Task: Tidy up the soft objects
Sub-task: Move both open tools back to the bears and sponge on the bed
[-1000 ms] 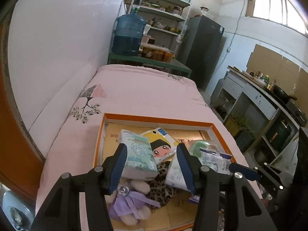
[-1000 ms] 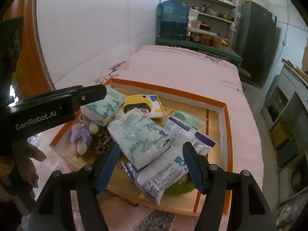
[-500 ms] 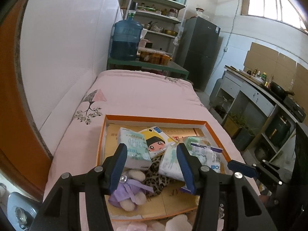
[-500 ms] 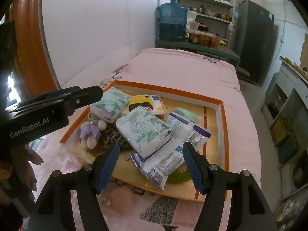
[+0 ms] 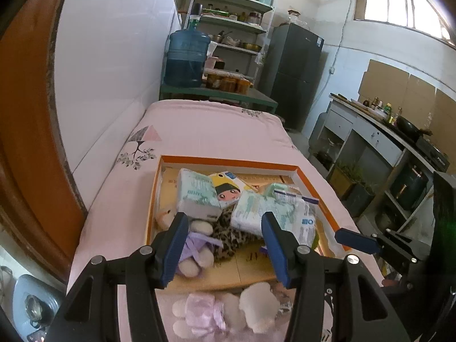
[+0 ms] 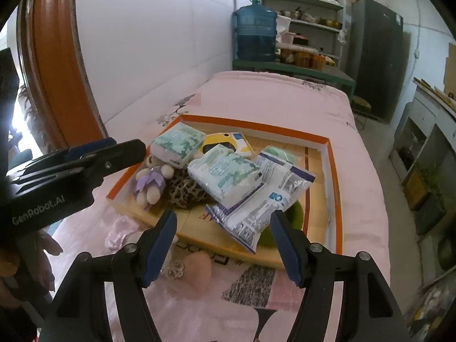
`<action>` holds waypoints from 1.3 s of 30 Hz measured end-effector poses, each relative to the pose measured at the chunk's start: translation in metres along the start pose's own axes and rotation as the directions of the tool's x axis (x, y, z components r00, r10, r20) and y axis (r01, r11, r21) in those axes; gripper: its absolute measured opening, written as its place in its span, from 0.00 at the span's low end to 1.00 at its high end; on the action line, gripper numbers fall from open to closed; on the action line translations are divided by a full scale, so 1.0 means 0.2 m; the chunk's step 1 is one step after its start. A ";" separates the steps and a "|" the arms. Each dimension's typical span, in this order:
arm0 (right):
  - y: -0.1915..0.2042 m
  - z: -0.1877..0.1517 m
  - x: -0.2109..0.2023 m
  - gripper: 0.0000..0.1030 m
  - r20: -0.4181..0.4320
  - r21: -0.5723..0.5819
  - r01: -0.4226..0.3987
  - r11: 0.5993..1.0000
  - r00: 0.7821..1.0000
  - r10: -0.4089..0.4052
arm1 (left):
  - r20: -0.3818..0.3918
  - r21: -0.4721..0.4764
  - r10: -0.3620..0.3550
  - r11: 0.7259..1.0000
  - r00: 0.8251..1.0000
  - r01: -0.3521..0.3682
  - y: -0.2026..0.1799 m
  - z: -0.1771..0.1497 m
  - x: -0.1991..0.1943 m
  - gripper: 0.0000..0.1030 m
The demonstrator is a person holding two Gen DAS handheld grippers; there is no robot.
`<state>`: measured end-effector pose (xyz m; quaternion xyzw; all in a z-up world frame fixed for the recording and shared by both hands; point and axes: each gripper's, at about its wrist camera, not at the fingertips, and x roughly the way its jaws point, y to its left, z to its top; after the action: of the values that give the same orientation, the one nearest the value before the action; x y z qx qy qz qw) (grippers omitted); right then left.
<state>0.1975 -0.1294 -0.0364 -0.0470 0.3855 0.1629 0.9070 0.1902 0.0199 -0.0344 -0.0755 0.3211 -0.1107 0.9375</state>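
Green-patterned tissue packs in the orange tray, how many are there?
2: one tissue pack at the tray's far left corner, another in the middle, atop the blue-printed bag. Others may be buried.

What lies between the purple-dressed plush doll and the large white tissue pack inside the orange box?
A leopard-print cloth lies between the purple-dressed plush doll and the large white tissue pack, touching both, clearest in the right wrist view.

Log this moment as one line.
left gripper: open, empty | right gripper: open, empty | tray: filled | plush toy: outside tray

White tiled wall [image 5: 114, 57], grey fridge [image 5: 296, 71], bright window [image 5: 399, 5], shelves [image 5: 233, 14]
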 end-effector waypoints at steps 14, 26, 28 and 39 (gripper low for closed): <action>0.04 -0.12 -0.13 0.68 0.003 0.017 -0.014 1.000 1.000 0.014 | 0.003 -0.011 -0.017 1.000 1.000 0.017 -0.01 -0.13 -0.14 0.52; 0.10 -0.23 -0.19 0.68 -0.006 0.041 -0.040 0.998 0.999 0.040 | -0.005 -0.028 -0.027 0.999 1.000 0.027 0.00 -0.26 -0.23 0.52; 0.11 -0.25 -0.20 0.68 -0.007 0.040 -0.043 0.998 0.999 0.043 | -0.007 -0.034 -0.031 0.999 0.999 0.031 0.01 -0.28 -0.24 0.52; 0.15 -0.33 -0.19 0.68 -0.029 0.035 -0.037 0.999 0.999 0.038 | -0.038 -0.053 -0.044 0.998 0.998 0.042 0.06 -0.40 -0.26 0.52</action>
<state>0.1177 -0.1250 -0.0550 -0.0265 0.4023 0.1726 0.8987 0.1026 0.0389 -0.0688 -0.1045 0.3405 -0.1238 0.9262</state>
